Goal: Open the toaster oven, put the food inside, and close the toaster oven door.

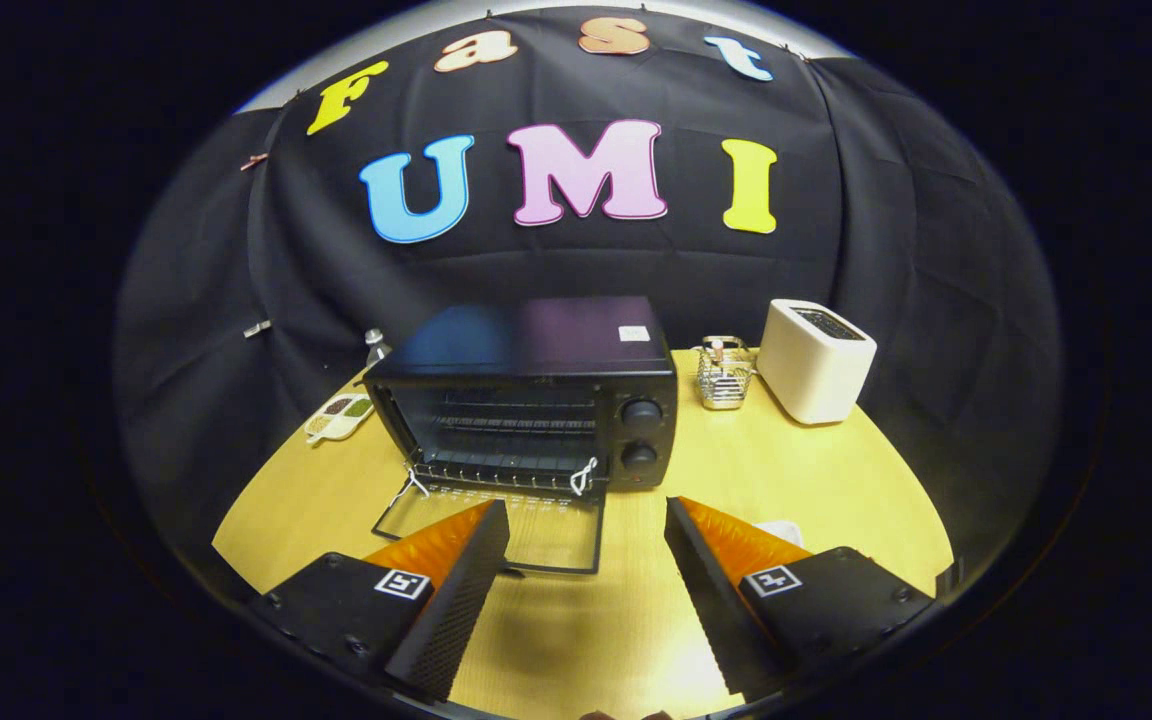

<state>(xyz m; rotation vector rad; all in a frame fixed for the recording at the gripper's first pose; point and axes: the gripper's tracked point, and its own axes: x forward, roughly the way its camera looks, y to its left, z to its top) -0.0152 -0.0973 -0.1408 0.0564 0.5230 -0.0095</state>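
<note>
The gripper [586,520] is hovering spread and empty before the toaster oven [531,400], whose door [496,535] is lying open; lowering carelessly risks striking it.

Toaster oven [536,400] stood ahead of my parted claw [586,520] on the counter [786,480]; wire basket [724,375] and toaster [816,360] stood to its right.

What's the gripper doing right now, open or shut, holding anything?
Gripper: open, fingers spread wide with nothing between them, poised just in front of the toaster oven, whose door is already folded down onto the table.
</note>
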